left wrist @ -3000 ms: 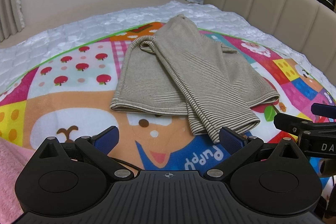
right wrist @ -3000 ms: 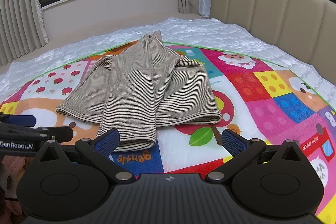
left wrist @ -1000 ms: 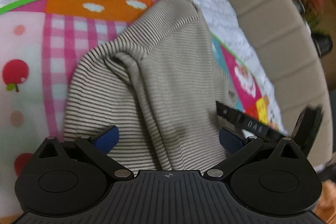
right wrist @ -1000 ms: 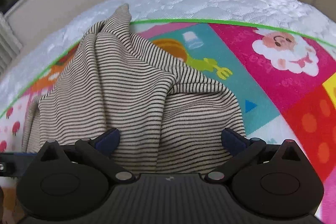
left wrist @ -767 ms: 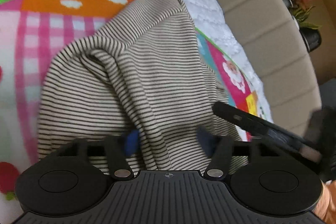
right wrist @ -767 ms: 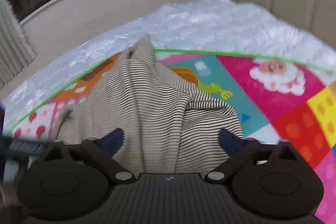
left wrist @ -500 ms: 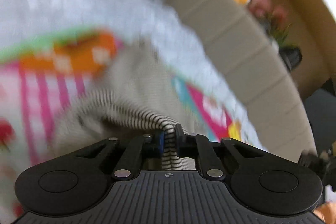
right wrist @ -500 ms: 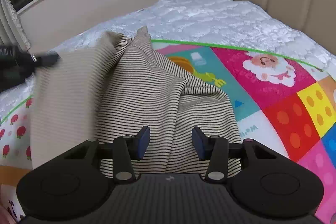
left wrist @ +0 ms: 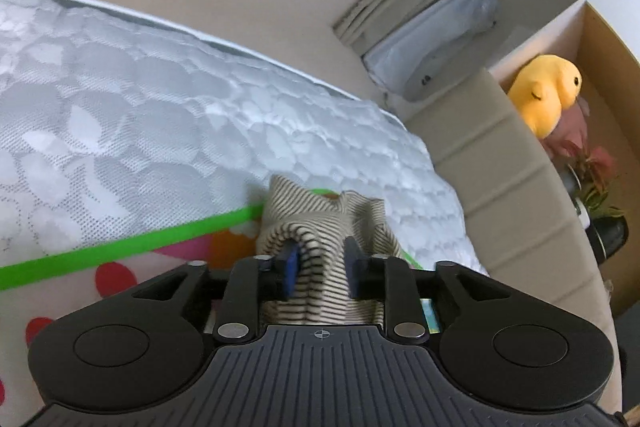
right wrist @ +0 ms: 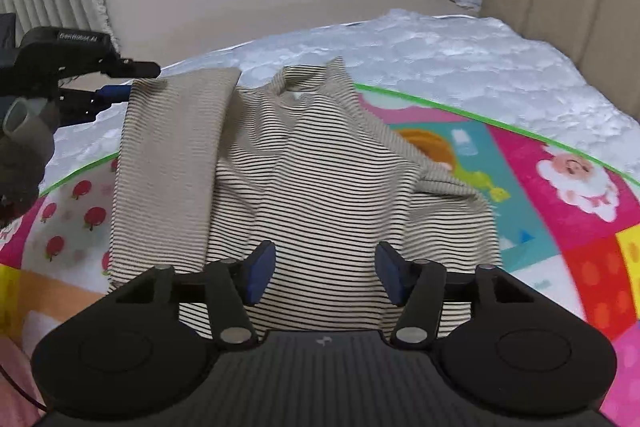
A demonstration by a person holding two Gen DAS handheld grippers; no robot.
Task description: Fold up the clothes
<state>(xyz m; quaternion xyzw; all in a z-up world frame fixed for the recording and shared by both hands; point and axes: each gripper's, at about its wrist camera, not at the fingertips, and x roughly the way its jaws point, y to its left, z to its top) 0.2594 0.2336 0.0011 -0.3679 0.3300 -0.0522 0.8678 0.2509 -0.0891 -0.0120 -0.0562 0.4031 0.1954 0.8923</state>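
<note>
Striped top (right wrist: pixel 320 187) spread on colourful play mat (right wrist: pixel 560 211) on the bed, left gripper (left wrist: pixel 319 265) jaws clamped on a lifted fold, right gripper (right wrist: pixel 325 273) jaws apart above the hem

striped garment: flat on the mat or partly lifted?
Partly lifted. The left gripper is shut on the striped garment, holding one flap raised off the play mat; the rest lies crumpled.
</note>
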